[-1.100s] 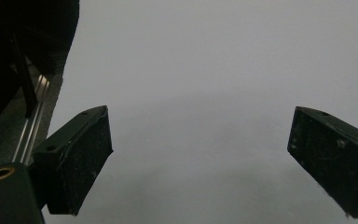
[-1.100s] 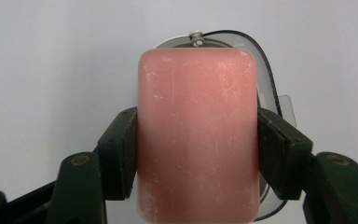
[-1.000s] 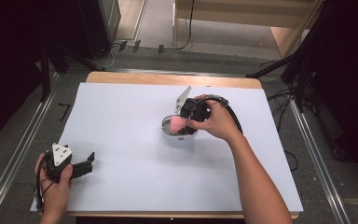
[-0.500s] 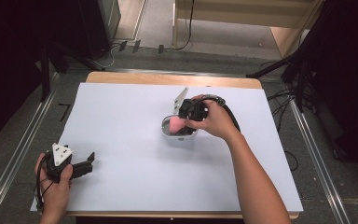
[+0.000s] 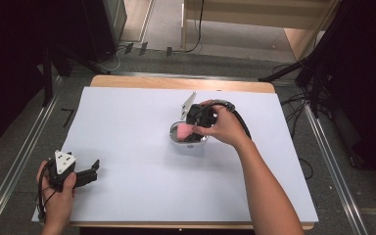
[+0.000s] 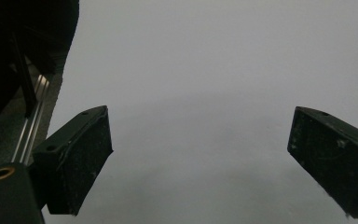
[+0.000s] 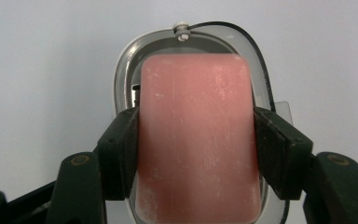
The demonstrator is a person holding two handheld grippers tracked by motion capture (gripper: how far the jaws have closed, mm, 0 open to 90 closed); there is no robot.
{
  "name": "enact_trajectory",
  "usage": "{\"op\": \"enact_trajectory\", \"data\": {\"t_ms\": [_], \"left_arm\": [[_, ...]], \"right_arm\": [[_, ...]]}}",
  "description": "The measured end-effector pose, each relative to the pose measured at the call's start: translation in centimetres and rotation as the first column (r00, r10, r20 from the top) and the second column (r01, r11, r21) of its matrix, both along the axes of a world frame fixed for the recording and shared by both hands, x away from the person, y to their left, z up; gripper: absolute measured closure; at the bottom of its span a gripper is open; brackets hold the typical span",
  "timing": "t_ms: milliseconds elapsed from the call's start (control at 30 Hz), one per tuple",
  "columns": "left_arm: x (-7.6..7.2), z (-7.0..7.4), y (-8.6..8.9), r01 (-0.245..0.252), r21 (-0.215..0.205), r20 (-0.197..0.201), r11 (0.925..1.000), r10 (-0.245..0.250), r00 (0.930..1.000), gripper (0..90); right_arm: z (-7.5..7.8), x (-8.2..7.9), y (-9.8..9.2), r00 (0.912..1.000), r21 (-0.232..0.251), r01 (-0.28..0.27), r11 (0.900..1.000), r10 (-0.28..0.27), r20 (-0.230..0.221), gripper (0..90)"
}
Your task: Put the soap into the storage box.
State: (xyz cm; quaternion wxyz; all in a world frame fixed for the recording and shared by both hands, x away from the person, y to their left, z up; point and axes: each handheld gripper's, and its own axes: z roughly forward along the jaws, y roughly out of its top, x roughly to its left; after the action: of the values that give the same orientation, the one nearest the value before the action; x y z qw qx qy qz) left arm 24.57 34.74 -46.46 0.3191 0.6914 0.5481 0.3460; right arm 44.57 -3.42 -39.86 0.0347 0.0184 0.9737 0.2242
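Table unchanged from a second ago, right gripper still clamped on pink soap bar between its jaws, just over clear dish, placement pending; left gripper idle, jaws wide, empty.

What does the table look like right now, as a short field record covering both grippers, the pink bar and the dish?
surface: white sheet over the wooden table
left gripper: jaws open, holding nothing, at the near left corner
right gripper: jaws shut on the pink rectangular soap bar
dish: clear oval plastic soap dish, directly beneath the bar
bar seated in dish: cannot tell
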Motion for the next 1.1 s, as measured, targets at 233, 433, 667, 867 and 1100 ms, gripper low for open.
{"op": "enact_trajectory", "data": {"t_ms": [233, 433, 667, 867, 1100], "left_arm": [[0.0, 0.0, 0.0, 0.001, 0.001, 0.000, 1.0000, -0.001, 1.0000, 6.8], [0.0, 0.0, 0.0, 0.000, 0.002, 0.002, 1.0000, 0.000, 1.0000, 6.8], [0.0, 0.0, 0.0, 0.000, 0.003, 0.000, 1.0000, 0.000, 1.0000, 6.8], [0.0, 0.0, 0.0, 0.000, 0.004, 0.000, 1.0000, 0.000, 1.0000, 6.8], [0.0, 0.0, -0.1, 0.000, 0.005, 0.000, 1.0000, 0.000, 1.0000, 6.8]], "right_arm": [[1.1, 0.1, -0.5, 0.9995, 0.076, 0.026, 0.997, -0.024, -0.018, 40.6], [1.7, 0.0, -1.1, 0.9977, 0.091, 0.067, 0.994, -0.065, -0.016, 39.4], [1.9, -0.5, -2.0, 0.9909, 0.113, 0.132, 0.985, -0.128, -0.042, 34.3], [1.6, -0.9, -3.2, 0.9747, 0.147, 0.215, 0.965, -0.203, -0.094, 28.0], [1.2, -1.6, -4.5, 0.9487, 0.156, 0.315, 0.936, -0.307, -0.076, 16.9]]}}
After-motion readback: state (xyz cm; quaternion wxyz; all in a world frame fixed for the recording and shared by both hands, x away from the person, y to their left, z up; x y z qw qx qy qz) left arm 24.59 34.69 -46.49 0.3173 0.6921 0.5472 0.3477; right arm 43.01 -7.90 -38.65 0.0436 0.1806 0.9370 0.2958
